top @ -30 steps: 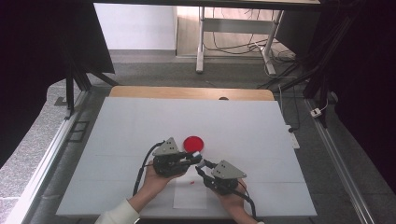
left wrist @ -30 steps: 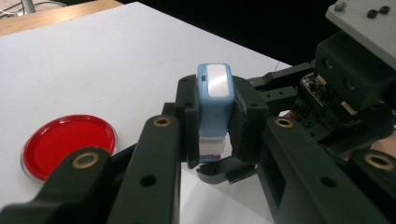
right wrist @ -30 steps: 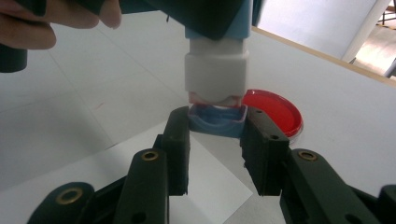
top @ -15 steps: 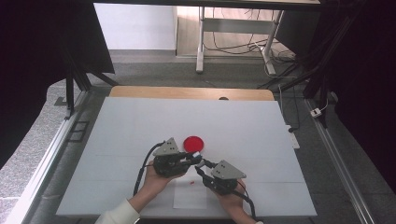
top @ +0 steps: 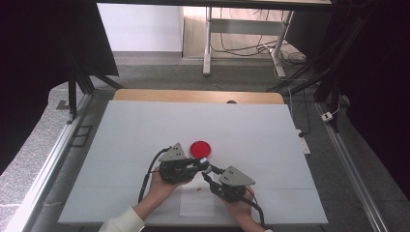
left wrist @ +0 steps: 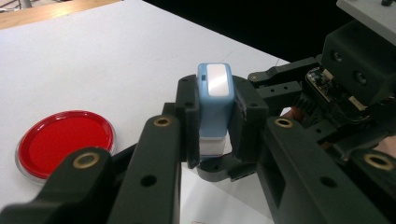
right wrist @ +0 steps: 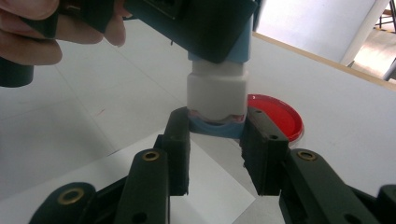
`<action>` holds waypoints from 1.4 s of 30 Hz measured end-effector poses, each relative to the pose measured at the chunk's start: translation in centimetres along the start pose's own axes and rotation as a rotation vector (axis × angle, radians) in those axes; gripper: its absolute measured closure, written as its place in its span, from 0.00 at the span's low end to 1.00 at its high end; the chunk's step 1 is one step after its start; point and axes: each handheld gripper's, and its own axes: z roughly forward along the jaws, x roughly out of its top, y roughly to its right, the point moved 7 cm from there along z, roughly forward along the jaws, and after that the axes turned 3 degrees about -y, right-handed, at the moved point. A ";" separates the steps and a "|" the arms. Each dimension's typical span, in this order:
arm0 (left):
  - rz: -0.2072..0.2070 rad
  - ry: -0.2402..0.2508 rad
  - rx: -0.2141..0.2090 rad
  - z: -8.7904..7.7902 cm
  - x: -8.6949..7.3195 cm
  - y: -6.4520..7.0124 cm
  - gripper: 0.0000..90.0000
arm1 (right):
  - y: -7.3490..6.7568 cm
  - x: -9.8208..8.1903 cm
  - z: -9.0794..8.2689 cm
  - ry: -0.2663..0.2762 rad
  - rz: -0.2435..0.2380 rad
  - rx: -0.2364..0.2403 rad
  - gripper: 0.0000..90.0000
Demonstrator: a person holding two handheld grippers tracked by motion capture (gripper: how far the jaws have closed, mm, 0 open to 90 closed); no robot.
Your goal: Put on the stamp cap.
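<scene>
At lower centre of the tabletop, the left gripper clamps a blue-and-white stamp's blue top; the right gripper's fingers pinch its blue base. A red dish lies just behind.

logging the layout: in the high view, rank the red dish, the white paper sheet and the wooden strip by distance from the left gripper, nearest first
1. Red dish, just beyond the left gripper, nearly touching it.
2. White paper sheet, nearer the person, between the hands.
3. Wooden strip, along the table's far edge.
</scene>
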 end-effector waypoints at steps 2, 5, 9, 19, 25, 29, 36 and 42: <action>0.000 -0.001 -0.001 0.0 0.0 0.0 0.83 | 0.0 0.0 0.0 -0.004 -0.005 0.002 0.71; 0.000 -0.001 -0.004 0.0 0.0 0.0 0.83 | 0.0 0.0 -0.1 -0.004 -0.008 0.001 0.71; 0.003 0.003 -0.005 0.0 0.0 0.0 0.83 | -0.1 0.0 -0.1 -0.003 -0.007 -0.004 0.71; 0.000 0.012 -0.014 -0.1 -0.1 0.1 0.84 | -0.1 0.0 -0.3 0.006 -0.011 -0.010 0.71; -0.007 0.016 -0.026 -0.1 -0.1 0.1 0.84 | -0.1 0.1 -0.4 0.009 -0.019 -0.014 0.71; -0.010 0.014 -0.030 -0.1 -0.2 0.1 0.84 | -0.2 0.1 -0.4 0.009 -0.027 -0.018 0.71; -0.013 0.004 -0.039 0.1 -0.4 0.0 0.84 | -0.3 0.0 -0.4 0.000 -0.039 -0.024 0.71; -0.015 0.005 -0.040 0.1 -0.4 0.0 0.84 | -0.3 0.0 -0.4 0.000 -0.040 -0.024 0.71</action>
